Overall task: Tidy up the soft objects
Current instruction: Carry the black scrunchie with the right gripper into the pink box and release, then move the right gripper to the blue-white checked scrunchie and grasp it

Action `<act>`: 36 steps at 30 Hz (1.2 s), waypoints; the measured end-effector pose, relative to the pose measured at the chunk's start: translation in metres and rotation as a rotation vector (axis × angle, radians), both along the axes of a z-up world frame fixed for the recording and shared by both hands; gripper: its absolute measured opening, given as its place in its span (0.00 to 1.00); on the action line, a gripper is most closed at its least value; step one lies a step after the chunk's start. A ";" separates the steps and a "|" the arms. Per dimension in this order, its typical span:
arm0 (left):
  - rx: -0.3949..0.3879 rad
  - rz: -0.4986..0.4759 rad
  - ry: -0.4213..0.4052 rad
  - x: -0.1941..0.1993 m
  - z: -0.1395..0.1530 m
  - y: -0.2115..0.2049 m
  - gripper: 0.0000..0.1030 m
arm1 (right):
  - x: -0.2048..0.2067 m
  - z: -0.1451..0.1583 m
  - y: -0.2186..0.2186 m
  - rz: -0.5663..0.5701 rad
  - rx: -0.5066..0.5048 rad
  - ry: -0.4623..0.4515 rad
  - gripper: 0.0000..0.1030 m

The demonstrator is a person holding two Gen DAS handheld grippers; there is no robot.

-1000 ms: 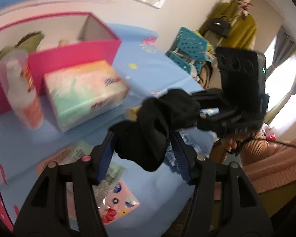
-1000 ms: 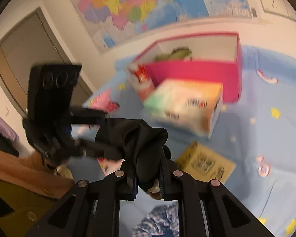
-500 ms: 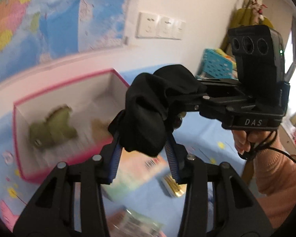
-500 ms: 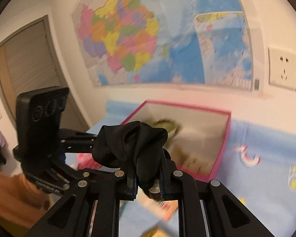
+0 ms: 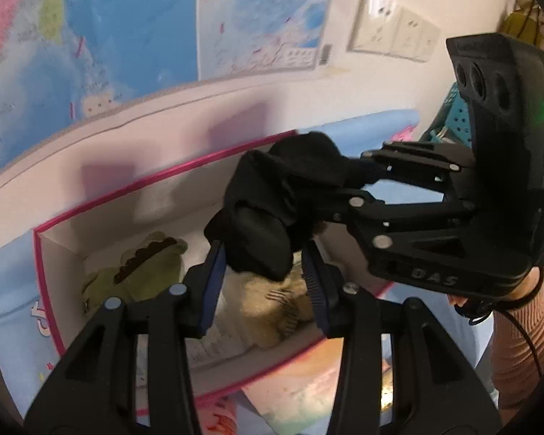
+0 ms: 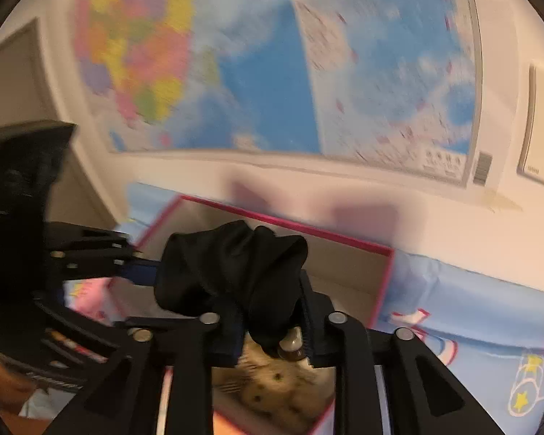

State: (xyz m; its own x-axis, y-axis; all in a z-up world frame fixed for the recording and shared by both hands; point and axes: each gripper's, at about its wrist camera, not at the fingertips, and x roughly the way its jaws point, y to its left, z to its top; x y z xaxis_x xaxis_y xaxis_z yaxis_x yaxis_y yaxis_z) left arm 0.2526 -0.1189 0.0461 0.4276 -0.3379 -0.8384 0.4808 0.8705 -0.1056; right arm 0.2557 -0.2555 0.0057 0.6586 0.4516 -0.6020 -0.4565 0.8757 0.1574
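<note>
Both grippers hold one bundle of black cloth in the air above an open pink box. My left gripper is shut on its lower part. My right gripper is shut on the same cloth and comes in from the right in the left wrist view. Inside the box lie a green plush toy and a beige plush toy, which also shows in the right wrist view.
The box stands on a blue patterned tablecloth against a white wall with a map and power sockets. A tissue pack lies in front of the box. A blue basket is at the right.
Both grippers have carried the black cloth up from the table front and forward. It now hangs over the open pink box, closer to the wall.
</note>
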 end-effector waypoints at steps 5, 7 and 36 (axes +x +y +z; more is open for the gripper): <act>0.009 0.053 0.014 0.009 -0.001 0.009 0.52 | 0.008 -0.007 0.000 -0.068 -0.044 0.000 0.49; -0.004 0.046 -0.003 0.006 0.004 0.010 0.52 | 0.000 -0.005 -0.002 -0.057 -0.027 -0.009 0.49; -0.192 -0.272 0.020 -0.209 -0.027 0.019 0.54 | -0.243 -0.111 -0.056 0.198 0.069 0.258 0.62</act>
